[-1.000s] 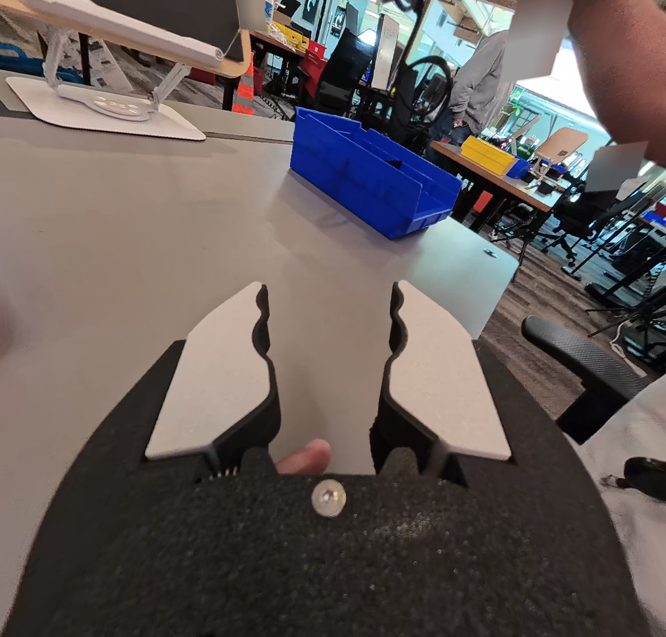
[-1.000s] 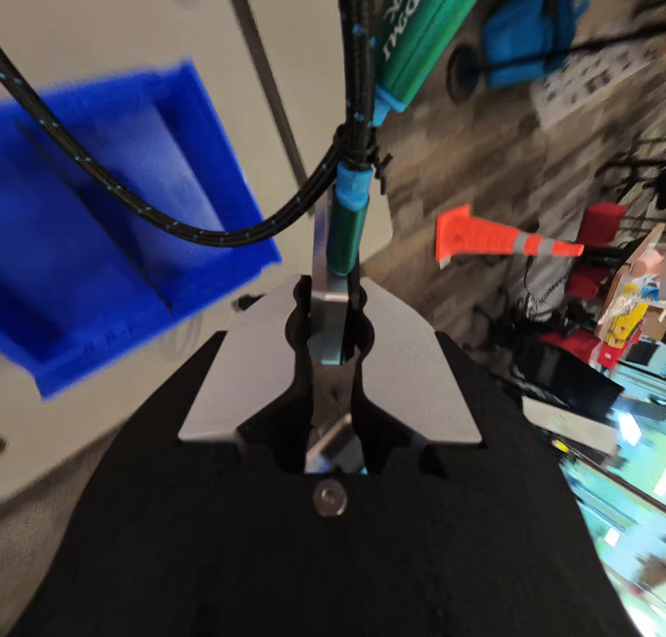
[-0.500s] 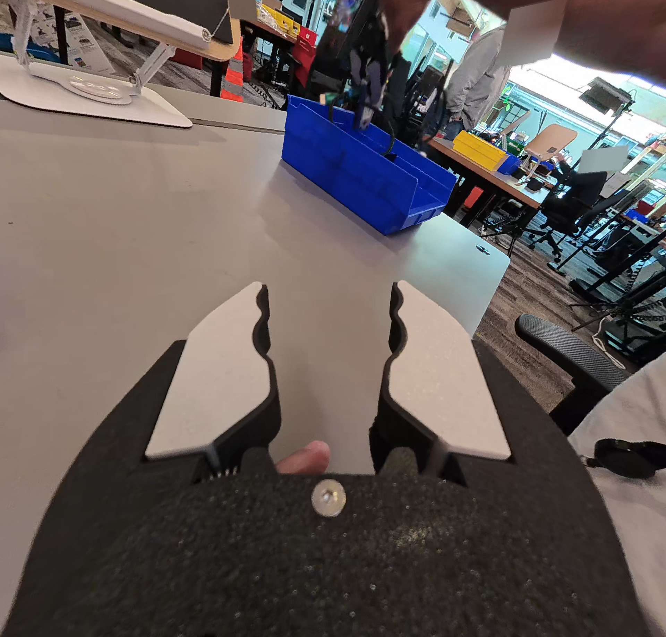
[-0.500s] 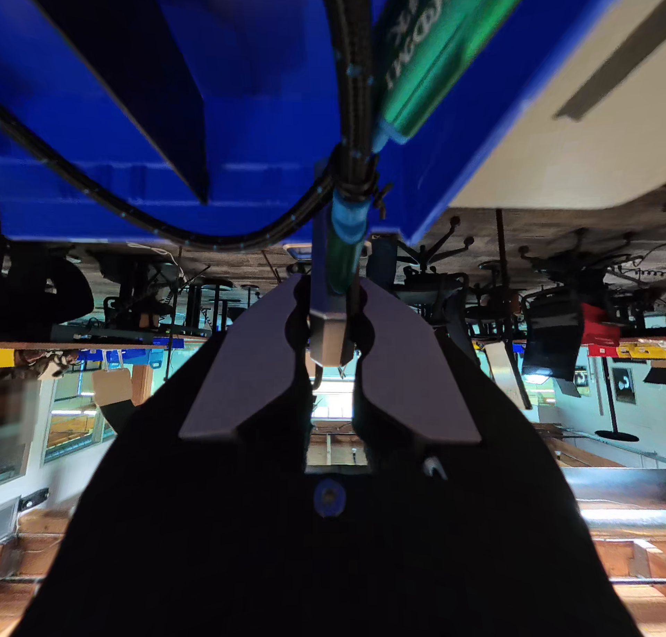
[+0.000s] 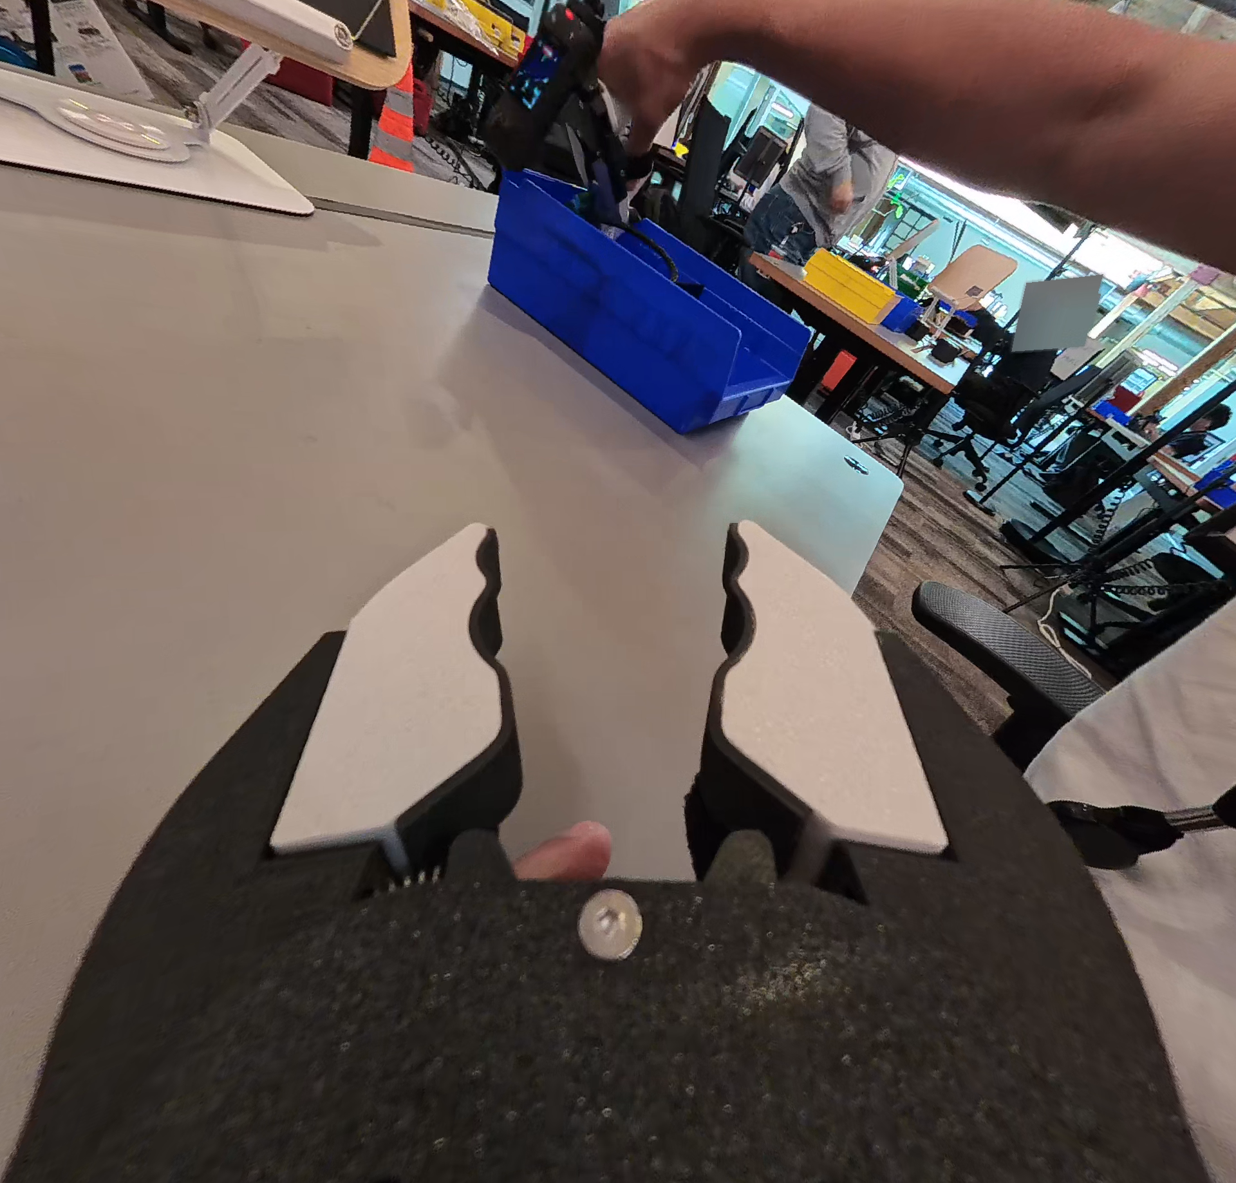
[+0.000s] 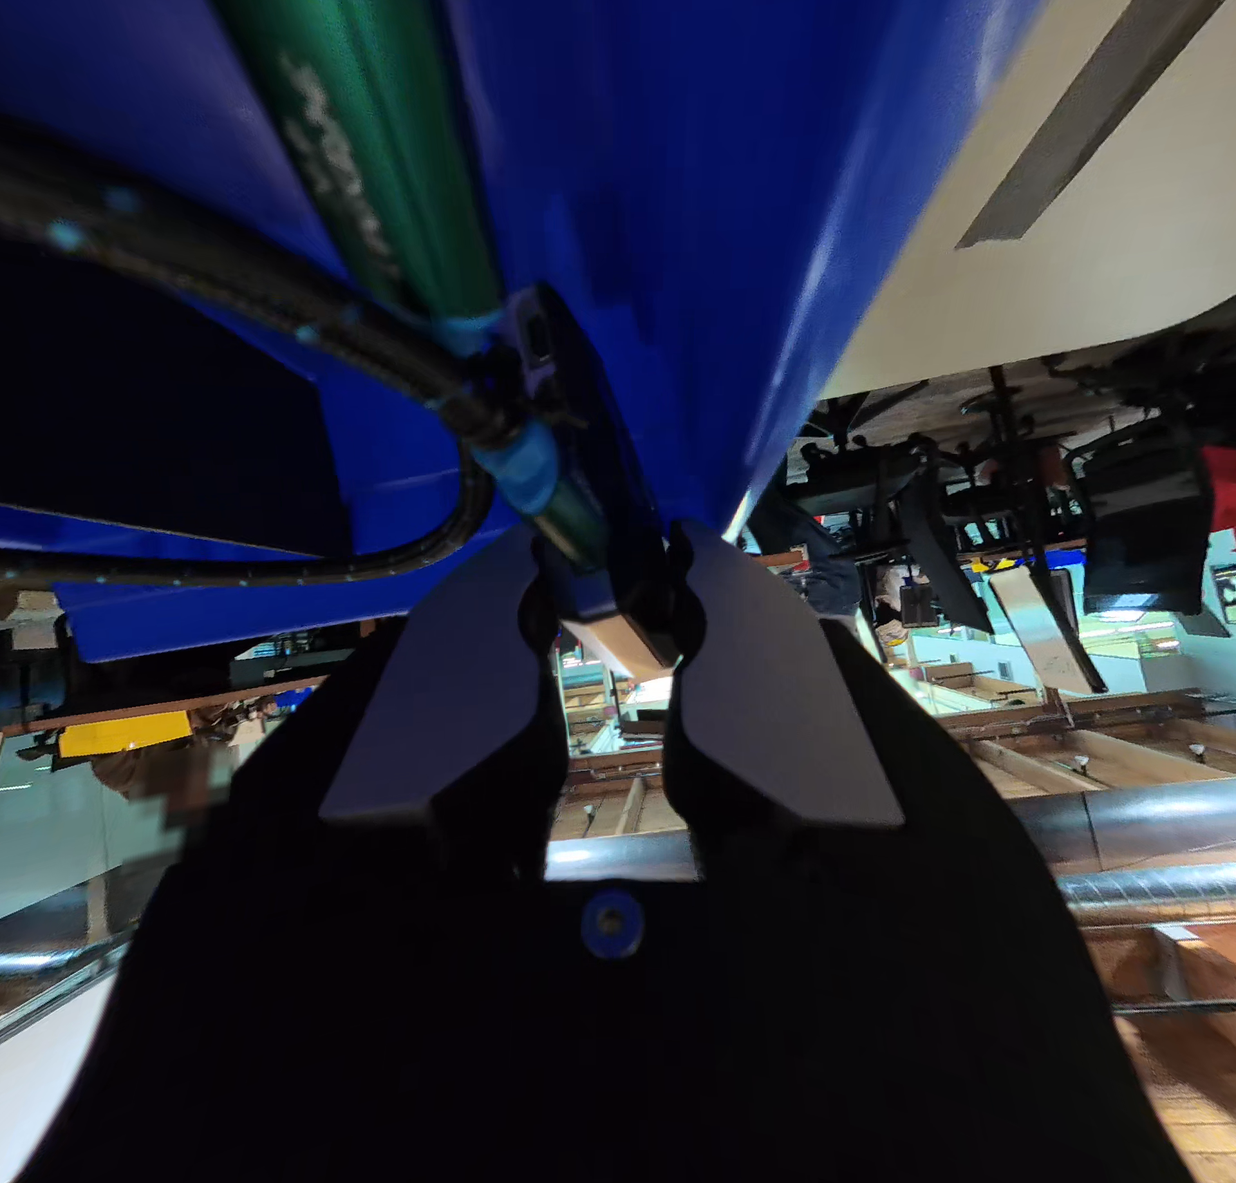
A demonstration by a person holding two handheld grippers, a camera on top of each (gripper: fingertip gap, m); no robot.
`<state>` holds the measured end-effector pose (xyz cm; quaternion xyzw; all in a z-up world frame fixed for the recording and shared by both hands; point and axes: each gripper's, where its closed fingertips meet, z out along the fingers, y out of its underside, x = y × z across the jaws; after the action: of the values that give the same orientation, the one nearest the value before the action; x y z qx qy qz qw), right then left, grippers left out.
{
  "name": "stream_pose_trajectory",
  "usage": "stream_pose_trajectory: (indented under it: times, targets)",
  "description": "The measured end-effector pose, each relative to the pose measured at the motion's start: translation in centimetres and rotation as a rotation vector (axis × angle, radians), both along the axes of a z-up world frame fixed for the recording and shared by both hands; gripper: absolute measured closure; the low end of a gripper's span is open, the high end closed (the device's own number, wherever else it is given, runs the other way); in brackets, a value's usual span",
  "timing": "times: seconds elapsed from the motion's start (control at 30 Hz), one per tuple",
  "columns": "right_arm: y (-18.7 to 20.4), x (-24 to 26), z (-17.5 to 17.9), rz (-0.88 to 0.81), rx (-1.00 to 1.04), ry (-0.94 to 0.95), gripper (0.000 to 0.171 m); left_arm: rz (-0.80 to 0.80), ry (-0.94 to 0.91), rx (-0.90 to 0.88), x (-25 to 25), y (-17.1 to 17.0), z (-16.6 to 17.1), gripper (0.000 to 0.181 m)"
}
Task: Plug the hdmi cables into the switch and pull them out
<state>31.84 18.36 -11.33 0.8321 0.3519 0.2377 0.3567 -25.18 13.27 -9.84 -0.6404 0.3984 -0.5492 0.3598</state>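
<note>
The left tool [image 5: 612, 605] hovers low over the grey table [image 5: 234, 415], its two pale fingers [image 5: 408, 689] spread wide with nothing between them but bare tabletop; a fingertip of the holding hand shows at the gap's base. From this view the blue bin [image 5: 642, 321] stands toward one o'clock, near the table's far corner, and the right tool [image 5: 602, 174] dips into its far end from above, carried by a bare forearm [image 5: 936, 87] that crosses the top of the picture. A black cable [image 5: 659, 251] loops up over the bin's rim. A white stand [image 5: 160, 140] sits at eleven o'clock, an orange cone behind it.

The right wrist view, turned upside down, shows what that distance hides: the right tool [image 6: 608, 569] is pinching the end of a slim metal switch box [image 6: 602, 589] between its fingertips. A green-shelled HDMI plug [image 6: 555, 515] with a blue collar lies against the switch, and a second green plug [image 6: 361, 134] runs toward eleven o'clock. The black braided cable [image 6: 221, 274] curves off toward nine o'clock, all inside the blue bin [image 6: 702, 181]. Whether either plug is seated in a port cannot be told.
</note>
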Motion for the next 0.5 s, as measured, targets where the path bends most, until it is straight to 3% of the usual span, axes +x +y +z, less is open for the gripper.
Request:
stream_pose_trajectory:
  times: [0.1,0.27,0.43,0.5]
  targets:
    - [0.0,0.0,0.1,-0.008,0.012,-0.009,0.136,-0.002,0.008,0.014,0.0,-0.1,-0.1,0.118]
    - [0.0,0.2,2.8,-0.064,0.1,-0.027,0.109,0.002,-0.005,-0.001,-0.3,0.0,0.1,0.118]
    - [1.1,-2.0,6.3,-0.105,0.382,0.163,0.107,-0.006,-0.01,-0.014,-0.3,0.0,0.2,0.118]
    - [0.7,-4.2,7.4,-0.138,0.55,0.327,0.107,-0.011,-0.01,-0.014,-0.4,-0.2,0.2,0.118]
